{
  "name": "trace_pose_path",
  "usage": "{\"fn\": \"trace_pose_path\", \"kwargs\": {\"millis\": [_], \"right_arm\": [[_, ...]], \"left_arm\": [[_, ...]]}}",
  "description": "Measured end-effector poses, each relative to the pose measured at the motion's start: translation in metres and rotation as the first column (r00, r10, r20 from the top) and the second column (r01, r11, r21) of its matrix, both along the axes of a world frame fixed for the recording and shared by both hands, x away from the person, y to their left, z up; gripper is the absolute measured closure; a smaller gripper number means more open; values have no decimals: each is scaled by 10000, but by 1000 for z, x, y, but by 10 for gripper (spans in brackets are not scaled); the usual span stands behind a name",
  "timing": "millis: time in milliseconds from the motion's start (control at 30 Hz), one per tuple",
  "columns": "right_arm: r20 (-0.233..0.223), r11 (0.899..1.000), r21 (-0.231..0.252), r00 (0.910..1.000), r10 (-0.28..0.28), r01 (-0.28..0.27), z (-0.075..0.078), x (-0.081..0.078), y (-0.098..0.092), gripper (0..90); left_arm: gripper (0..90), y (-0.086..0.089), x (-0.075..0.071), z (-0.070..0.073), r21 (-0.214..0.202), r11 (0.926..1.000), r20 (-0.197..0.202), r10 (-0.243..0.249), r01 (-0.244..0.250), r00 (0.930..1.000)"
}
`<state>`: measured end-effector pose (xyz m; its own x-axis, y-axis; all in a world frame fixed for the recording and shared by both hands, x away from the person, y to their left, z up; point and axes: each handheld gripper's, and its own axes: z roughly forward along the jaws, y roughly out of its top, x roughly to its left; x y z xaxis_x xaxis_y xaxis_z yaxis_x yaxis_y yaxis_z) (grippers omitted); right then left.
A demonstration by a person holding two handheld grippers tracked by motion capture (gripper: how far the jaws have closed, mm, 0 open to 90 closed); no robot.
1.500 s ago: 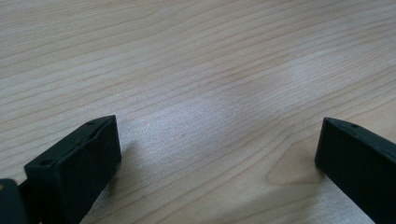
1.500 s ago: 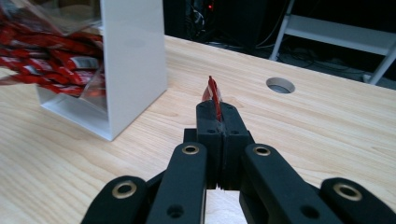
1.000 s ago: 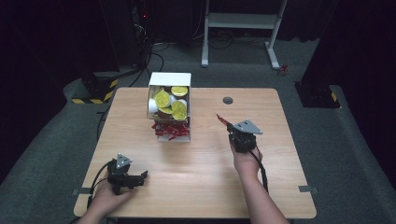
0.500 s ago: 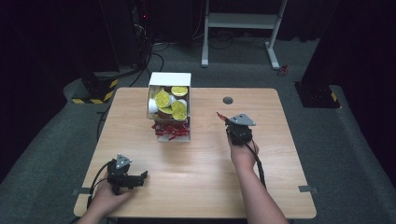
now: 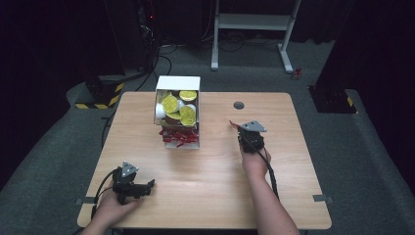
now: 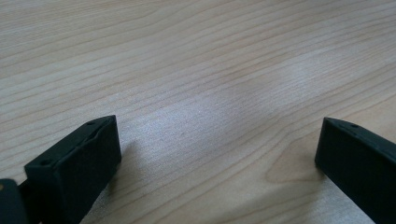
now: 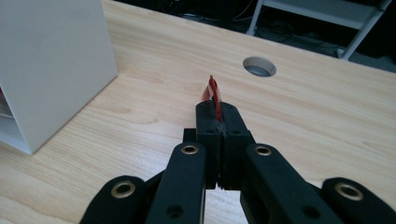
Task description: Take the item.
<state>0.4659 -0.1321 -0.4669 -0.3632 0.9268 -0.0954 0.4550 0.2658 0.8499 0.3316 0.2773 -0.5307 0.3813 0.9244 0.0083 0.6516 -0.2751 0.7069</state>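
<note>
Red strip of wrapper (image 7: 213, 93) is pinched tight in the right tongs (image 7: 218, 114), poking out past the tips, off to the side of the white box (image 5: 177, 85) with its yellow-lidded cups (image 5: 187, 115) and more red scraps (image 5: 178, 137) at its near end. Left tongs (image 5: 149, 184) sit wide, nothing in them, low over bare wooden bench (image 6: 196, 70). Looks like the carry-off step; next it needs a drop spot and a release.

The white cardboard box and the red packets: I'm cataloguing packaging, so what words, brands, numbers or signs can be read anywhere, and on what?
None can be read.
White cardboard box: its sides are blank.
Round yellow-lidded cups in the box: any print is too small and blurred.
Red packets in the box's lower part: too small to tell.
Thin red packet clamped in the right tool: edge-on, no lettering shows.
Yellow-and-black striped strip on the floor: a hazard pattern, no words.
</note>
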Motion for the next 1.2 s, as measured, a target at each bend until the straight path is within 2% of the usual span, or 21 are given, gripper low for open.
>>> {"fn": "trace_pose_path", "kwargs": {"millis": [233, 500, 833, 1200], "right_arm": [[-214, 9998, 124, 9996, -163, 166, -10, -2, -7, 881], [-358, 9999, 12, 9993, -116, 117, -19, -6, -10, 880], [-739, 9998, -156, 9971, -166, 155, -40, -11, -12, 879], [-1211, 9996, -186, 9923, -252, 231, -53, -11, -11, 852]], "left_arm": [[6, 0, 0, 0, 2, 10000, 1, 2, -2, 10000], [6, 0, 0, 0, -4, 10000, -2, -2, 2, 10000], [6, 0, 0, 0, -6, 10000, -1, 6, -6, 10000], [6, 0, 0, 0, 28, 10000, 7, -6, 6, 10000]]}}
